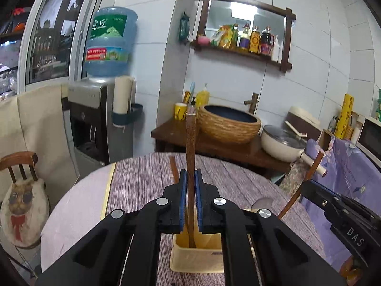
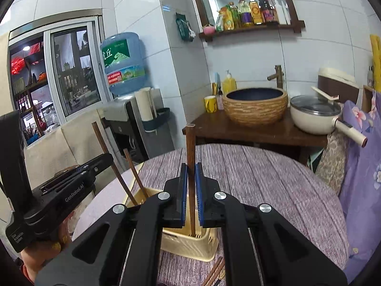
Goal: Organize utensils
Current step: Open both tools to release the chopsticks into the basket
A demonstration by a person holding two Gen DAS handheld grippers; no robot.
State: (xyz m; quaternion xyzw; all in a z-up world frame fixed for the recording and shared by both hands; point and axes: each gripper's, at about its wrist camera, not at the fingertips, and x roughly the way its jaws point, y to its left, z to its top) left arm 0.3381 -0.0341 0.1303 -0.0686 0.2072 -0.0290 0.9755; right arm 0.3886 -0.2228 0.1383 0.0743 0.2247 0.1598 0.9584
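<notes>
Chopsticks (image 2: 191,178) inside basket (image 2: 190,245) rim

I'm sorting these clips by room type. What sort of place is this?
Most likely a home kitchen or dining corner: a lidded pot, condiment bottles on a wall shelf, and a water dispenser.

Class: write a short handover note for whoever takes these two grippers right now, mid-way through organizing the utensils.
Left gripper: shut on a chopstick, its tip inside the cream basket.
Right gripper: shut on a second chopstick, its tip also in the basket.
Done: a third chopstick already leans in the basket.
Left: release both held ones; chopsticks on the table by the basket remain to be picked up.
</notes>
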